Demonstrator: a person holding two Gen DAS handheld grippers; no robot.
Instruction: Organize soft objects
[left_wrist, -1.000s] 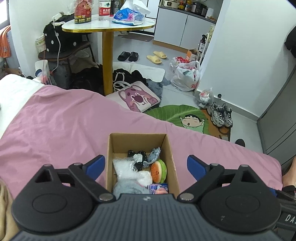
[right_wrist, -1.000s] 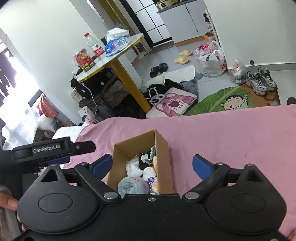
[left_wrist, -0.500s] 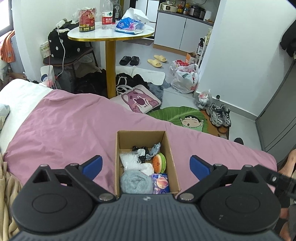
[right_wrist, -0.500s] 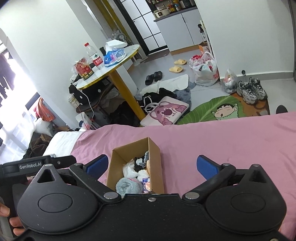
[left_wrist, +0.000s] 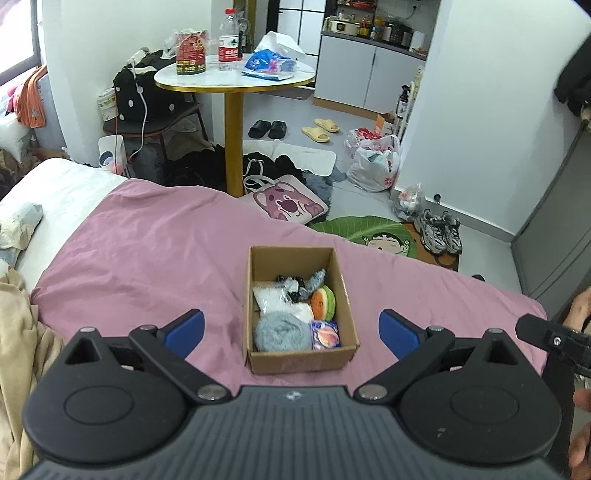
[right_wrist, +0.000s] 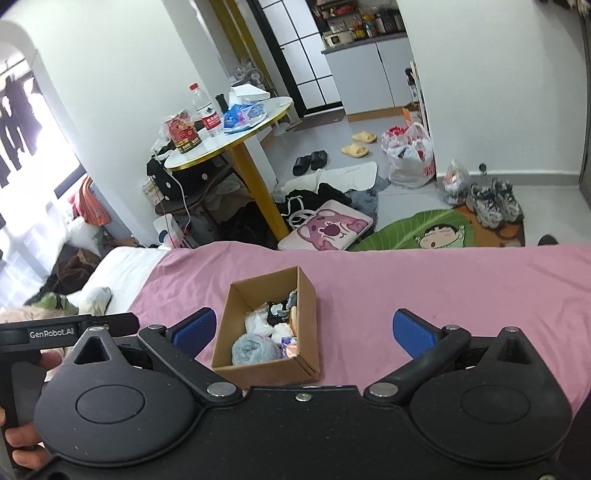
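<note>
A small cardboard box (left_wrist: 295, 358) (right_wrist: 308, 302) sits on the pink bedsheet (left_wrist: 147, 251) (right_wrist: 443, 280). Inside lie several soft things: a grey rolled towel (left_wrist: 282, 331) (right_wrist: 255, 349), a watermelon plush (left_wrist: 322, 303), a white plastic-wrapped item (left_wrist: 273, 300) and a small colourful packet (left_wrist: 325, 334). My left gripper (left_wrist: 291, 330) hangs open above the box's near end, holding nothing. My right gripper (right_wrist: 303, 330) is also open and empty, raised over the box's near right side. The other gripper's body shows at each view's edge.
Beyond the bed's far edge stand a round yellow-legged table (left_wrist: 234, 79) with bottles, a pink bear bag (left_wrist: 286, 203), a green cartoon mat (left_wrist: 369, 232), shoes (left_wrist: 439, 230) and bags on the floor. Beige fabric (left_wrist: 18, 332) lies at the left of the bed.
Both grippers have drawn back and up from the box, so it looks smaller and fully visible. Both stay open and empty.
</note>
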